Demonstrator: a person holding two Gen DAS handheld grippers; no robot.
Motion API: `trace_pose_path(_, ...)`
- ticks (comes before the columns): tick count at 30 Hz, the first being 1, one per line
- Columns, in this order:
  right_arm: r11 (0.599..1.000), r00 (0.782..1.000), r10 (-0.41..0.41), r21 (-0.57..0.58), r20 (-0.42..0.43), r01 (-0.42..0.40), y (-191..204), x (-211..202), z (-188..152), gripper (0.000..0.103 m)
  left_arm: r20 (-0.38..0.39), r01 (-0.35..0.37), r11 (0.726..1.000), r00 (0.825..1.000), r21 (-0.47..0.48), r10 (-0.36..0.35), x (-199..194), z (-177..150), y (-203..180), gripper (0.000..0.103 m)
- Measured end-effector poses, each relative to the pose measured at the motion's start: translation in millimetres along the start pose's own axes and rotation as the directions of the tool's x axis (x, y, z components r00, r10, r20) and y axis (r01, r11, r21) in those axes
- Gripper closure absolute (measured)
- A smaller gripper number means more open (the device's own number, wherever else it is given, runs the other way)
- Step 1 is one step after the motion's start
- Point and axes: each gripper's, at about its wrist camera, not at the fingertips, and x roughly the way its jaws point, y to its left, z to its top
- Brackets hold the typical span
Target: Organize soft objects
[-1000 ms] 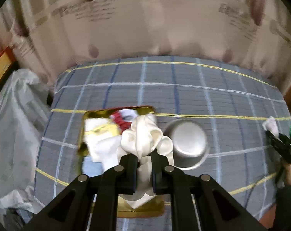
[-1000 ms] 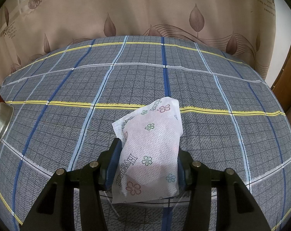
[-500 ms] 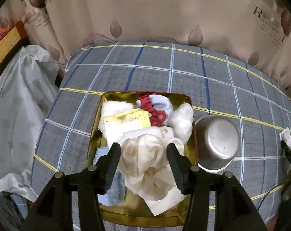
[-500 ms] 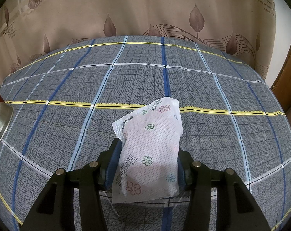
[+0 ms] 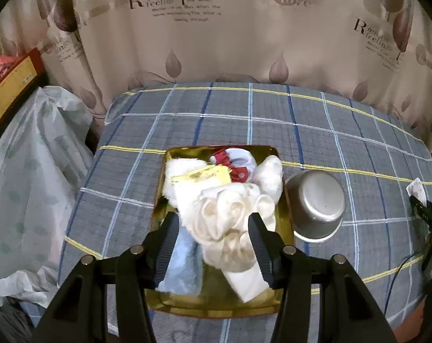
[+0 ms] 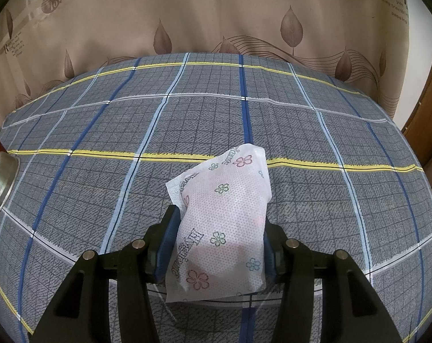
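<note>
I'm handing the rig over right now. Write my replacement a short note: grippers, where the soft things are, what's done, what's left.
Left gripper: open, hanging over the gold tray, holding nothing.
Right gripper: shut on the flower-printed white packet, above the plaid cloth.
Tray: cream scrunchie on top of the pile, with a white towel, a yellow pack, a red-and-white piece and a light blue cloth.
Steel bowl: beside the tray, looks empty.
Done: scrunchie is in the tray.
Left: probably bring the packet over to the tray.
</note>
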Motion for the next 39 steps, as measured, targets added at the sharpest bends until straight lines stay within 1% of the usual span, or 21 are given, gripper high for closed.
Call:
trace_pose_path(7, 1.0, 1.0, 0.002, 0.008, -0.001, -0.002, -1, -1, 0, 0.055, 0.01, -0.033, 0.996, 0.999, -0.088, 0.035, -9, -21, 26, 0.052)
trace_pose_path(9, 1.0, 1.0, 0.0, 0.013, 0.0, 0.0, -2, -2, 0, 0.06, 0.018, -0.05, 0.994, 0.998, -0.101, 0.052, -10, -30, 30, 0.052)
trace_pose_path(12, 1.0, 1.0, -0.008, 0.011, -0.001, 0.008, 1, -6, -1, 0.072, 0.027, -0.073, 0.991, 0.997, -0.108, 0.076, -10, -40, 30, 0.052)
trace_pose_path(13, 1.0, 1.0, -0.02, 0.0, -0.001, 0.02, 4, -8, -2, 0.078, 0.032, -0.081, 0.991, 0.996, -0.109, 0.085, -10, -42, 30, 0.052)
trace_pose_path(14, 1.0, 1.0, -0.024, -0.005, -0.002, 0.024, 6, -11, -3, 0.08, 0.036, -0.093, 0.99, 0.995, -0.11, 0.097, -9, -44, 29, 0.052)
trace_pose_path(16, 0.999, 0.999, -0.032, -0.015, -0.006, 0.032, 11, -15, -5, 0.083, 0.055, -0.107, 0.987, 0.992, -0.121, 0.115, -11, -49, 29, 0.052)
trace_pose_path(18, 0.998, 0.999, -0.047, -0.033, -0.002, 0.047, 18, -22, -8, 0.085, 0.071, -0.106, 0.984, 0.991, -0.14, 0.117, -14, -51, 31, 0.052)
trace_pose_path(23, 0.998, 1.0, -0.017, -0.064, 0.006, 0.017, 40, -44, -15, 0.085, 0.076, -0.096, 0.979, 0.991, -0.18, 0.111, -16, -57, 38, 0.052)
trace_pose_path(28, 0.99, 0.998, 0.055, -0.132, 0.025, -0.052, 79, -71, -14, 0.085, 0.077, -0.123, 0.969, 0.987, -0.214, 0.143, -18, -65, 50, 0.052)
trace_pose_path(32, 0.969, 0.989, 0.142, -0.211, 0.034, -0.132, 127, -91, -9, 0.085, 0.059, -0.115, 0.96, 0.989, -0.255, 0.135, -18, -74, 62, 0.052)
trace_pose_path(34, 0.948, 0.978, 0.206, -0.253, 0.028, -0.193, 155, -100, -8, 0.085, 0.049, -0.128, 0.955, 0.988, -0.268, 0.146, -18, -78, 67, 0.052)
trace_pose_path(36, 0.926, 0.967, 0.253, -0.296, 0.019, -0.237, 184, -106, -7, 0.085, 0.05, -0.146, 0.949, 0.985, -0.278, 0.166, -19, -81, 70, 0.052)
trace_pose_path(38, 0.897, 0.951, 0.308, -0.336, 0.012, -0.286, 214, -114, -7, 0.085, 0.049, -0.186, 0.943, 0.977, -0.277, 0.207, -21, -84, 72, 0.052)
trace_pose_path(39, 0.882, 0.942, 0.336, -0.351, -0.002, -0.316, 229, -116, -5, 0.085, 0.047, -0.192, 0.941, 0.976, -0.278, 0.213, -22, -85, 73, 0.052)
